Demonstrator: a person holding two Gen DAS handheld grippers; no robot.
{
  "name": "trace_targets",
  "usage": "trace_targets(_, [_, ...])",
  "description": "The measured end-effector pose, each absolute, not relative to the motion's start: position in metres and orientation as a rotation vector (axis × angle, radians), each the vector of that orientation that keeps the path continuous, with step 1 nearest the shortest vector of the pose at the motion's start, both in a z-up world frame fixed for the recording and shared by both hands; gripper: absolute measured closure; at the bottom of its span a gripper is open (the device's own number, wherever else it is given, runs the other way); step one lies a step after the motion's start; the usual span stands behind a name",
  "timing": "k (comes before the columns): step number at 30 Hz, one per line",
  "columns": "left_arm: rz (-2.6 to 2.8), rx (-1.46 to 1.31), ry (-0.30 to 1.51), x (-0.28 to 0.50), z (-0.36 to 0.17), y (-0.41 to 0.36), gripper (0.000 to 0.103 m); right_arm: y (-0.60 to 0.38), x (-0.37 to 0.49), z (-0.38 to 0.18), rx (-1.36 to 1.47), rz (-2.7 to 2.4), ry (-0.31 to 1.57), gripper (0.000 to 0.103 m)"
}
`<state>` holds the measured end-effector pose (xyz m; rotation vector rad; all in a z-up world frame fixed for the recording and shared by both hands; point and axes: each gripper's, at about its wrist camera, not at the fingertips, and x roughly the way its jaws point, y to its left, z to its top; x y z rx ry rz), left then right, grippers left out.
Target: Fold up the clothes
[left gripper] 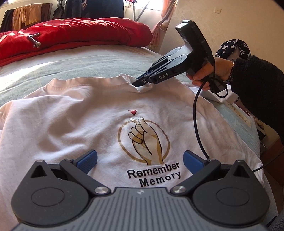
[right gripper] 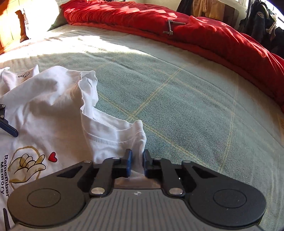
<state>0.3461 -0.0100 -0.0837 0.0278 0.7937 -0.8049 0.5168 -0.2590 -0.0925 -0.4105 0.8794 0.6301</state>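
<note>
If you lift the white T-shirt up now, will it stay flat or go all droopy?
Probably droopy: the white T-shirt already bunches where the right tool pinches it. It looks thin, so likely light. It shouldn't roll or break.

The shirt lies spread on the bed, print side up, with the quilt heaped along the bed's far side and a metal tool lying on top of it. The left gripper hangs over the shirt's lower part, just below the print, its jaws spread wide. The right gripper is at the shirt's neck edge, jaws closed on a fold of cloth, with bare bed beyond it and clothes hanging behind the quilt.
</note>
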Motion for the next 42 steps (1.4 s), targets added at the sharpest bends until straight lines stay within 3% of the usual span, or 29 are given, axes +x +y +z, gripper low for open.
trace_targets(8, [-0.78,0.042,0.792,0.336,-0.067,-0.014,0.001,-0.249,0.538,-0.07,-0.436,0.442,0.705,0.098])
trace_targets(15, [-0.748,0.06,0.801,0.331,-0.063,-0.014,0.001,-0.241,0.575,-0.111,-0.4,0.368,0.78,0.097])
trace_targets(18, [-0.743,0.058,0.81,0.329,-0.063,-0.017,0.001,-0.259,0.562,-0.091,-0.318,0.379,0.747,0.084])
trace_targets(20, [-0.739,0.057,0.816,0.328,-0.063,-0.019,0.001,-0.277,0.548,-0.071,-0.298,0.364,0.72,0.069])
trace_targets(23, [-0.734,0.056,0.824,0.326,-0.063,-0.021,0.001,-0.312,0.522,-0.048,-0.292,0.335,0.7,0.058])
trace_targets(30, [-0.722,0.052,0.845,0.321,-0.063,-0.028,0.001,-0.386,0.496,-0.06,-0.191,0.268,0.739,0.052])
trace_targets(36, [-0.7,0.049,0.865,0.321,-0.067,-0.029,0.001,-0.398,0.518,-0.072,0.021,0.397,0.695,0.038])
trace_targets(40, [-0.685,0.047,0.879,0.32,-0.069,-0.031,0.001,-0.388,0.544,-0.093,0.046,0.466,0.791,0.037])
trace_targets(42, [-0.678,0.046,0.885,0.32,-0.07,-0.031,0.001,-0.383,0.547,-0.104,0.027,0.514,0.85,0.05])
